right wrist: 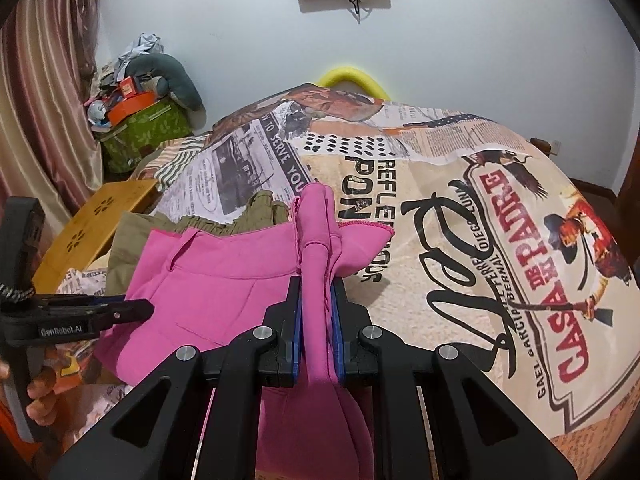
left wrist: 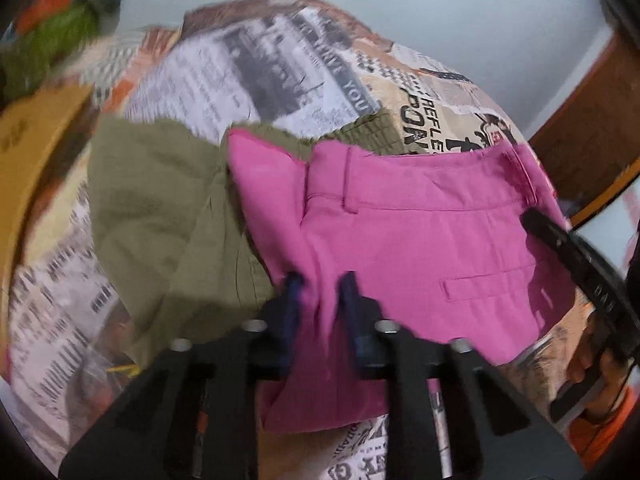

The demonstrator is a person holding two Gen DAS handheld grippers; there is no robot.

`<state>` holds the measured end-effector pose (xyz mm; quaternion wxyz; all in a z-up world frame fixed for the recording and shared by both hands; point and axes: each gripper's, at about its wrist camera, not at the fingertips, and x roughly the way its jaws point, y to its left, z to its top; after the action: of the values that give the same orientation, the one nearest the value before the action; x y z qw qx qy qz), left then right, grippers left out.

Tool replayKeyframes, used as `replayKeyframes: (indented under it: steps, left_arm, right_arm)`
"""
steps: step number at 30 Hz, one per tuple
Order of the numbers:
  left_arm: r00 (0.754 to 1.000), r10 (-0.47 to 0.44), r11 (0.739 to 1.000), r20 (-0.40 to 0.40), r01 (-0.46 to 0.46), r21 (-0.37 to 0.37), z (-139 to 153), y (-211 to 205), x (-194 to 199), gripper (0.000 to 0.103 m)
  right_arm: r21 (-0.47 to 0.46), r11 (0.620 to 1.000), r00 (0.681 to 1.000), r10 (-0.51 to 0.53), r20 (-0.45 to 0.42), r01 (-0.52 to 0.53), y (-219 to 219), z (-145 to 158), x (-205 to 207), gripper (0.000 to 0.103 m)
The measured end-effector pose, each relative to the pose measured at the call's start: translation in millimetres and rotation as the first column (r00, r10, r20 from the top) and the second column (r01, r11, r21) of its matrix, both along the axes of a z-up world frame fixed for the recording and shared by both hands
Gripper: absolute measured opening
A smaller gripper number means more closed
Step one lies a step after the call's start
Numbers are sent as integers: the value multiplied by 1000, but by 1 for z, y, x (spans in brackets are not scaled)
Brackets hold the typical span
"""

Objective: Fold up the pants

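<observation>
Pink pants point(left wrist: 420, 240) lie partly lifted over a printed bedspread point(left wrist: 248, 80), with waistband and a back pocket showing. My left gripper point(left wrist: 322, 280) is shut on a fold of the pink pants near their edge. My right gripper point(right wrist: 316, 284) is shut on a bunched ridge of the pink pants point(right wrist: 224, 280), which rises between its blue pads. The left gripper also shows at the left of the right wrist view point(right wrist: 132, 310). The right gripper shows as a dark bar at the right of the left wrist view point(left wrist: 568, 248).
Olive green pants point(left wrist: 160, 208) lie crumpled left of the pink ones, also in the right wrist view point(right wrist: 256, 208). A wooden lap tray point(right wrist: 92, 224) sits at the bed's left. A green box with clutter point(right wrist: 140, 132) and curtain stand at the far left.
</observation>
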<state>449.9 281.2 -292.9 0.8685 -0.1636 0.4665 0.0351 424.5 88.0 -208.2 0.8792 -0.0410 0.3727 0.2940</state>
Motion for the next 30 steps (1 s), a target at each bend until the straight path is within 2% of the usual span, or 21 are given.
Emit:
replayKeyframes:
  steps: [2,7,10,15,18,22,26,30]
  left_arm:
    - [1000,4,997,19,-6,71,7,-8,-4,8]
    - [995,4,987,97,-19,158,27,-2,-16,1]
    - [992,25,984,124,-46,173,38,14,-20,1]
    - [987,68,974,146,-97,205,44,45,-31,1]
    - [988,102,974,119,-123,188,35,61,-35,1]
    - [992,123,978,35,-127,168,6,72,-31,1]
    - [990,138,960,-18,-129,247,-12,67,-31,1]
    - [988,143,960,-54,-125,249,-23,69,-34,1]
  right_arm:
    - [5,1000,1000,-8,0,8,-1,0,-1,11]
    - [17,1000,1000,0,12,0,4,9,-4,11]
    - [52,999,1000,4,-4,-3,12,13,-5,11]
    - [68,996,999,49,19,-50,43,15,-10,11]
    - [53,996,997,70,38,-72,65,10,-11,11]
    - [-9,997,997,75,31,-75,82,-8,-10,12]
    - [-49,998,998,47,46,-45,72,-18,-8,16]
    - [-84,996,999,14,50,-10,53,-17,-1,20]
